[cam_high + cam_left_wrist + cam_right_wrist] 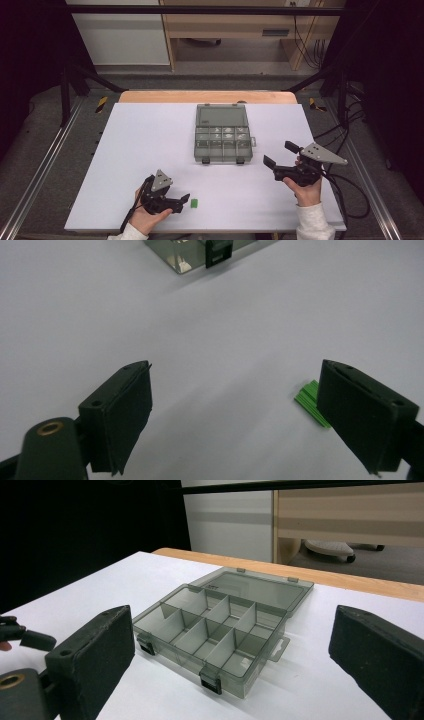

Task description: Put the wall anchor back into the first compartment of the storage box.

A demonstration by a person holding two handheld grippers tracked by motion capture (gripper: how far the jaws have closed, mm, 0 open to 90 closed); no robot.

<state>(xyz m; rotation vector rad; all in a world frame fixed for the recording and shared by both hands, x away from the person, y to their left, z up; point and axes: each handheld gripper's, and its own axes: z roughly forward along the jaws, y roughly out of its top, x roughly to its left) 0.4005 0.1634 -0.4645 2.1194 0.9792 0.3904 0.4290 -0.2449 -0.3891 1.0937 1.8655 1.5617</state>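
Left gripper (186, 199) open, green block (194, 202) beside one jaw, not between: risks nudging it away. Right gripper (281, 157) open, empty, near box (223, 135).

Even, soft light from overhead lit the white table (140, 150) brightly in the high view, while the floor and both side edges around it fell into near black. Shadows stayed faint and short: a pale grey smear lay under my left gripper (235, 410) in its own view, and a soft one sat beneath the clear organiser box (220, 630). I saw no hard glare, only a mild sheen on the box lid. My jaws were slightly soft at close range, and the high view looked grainy and low in detail.
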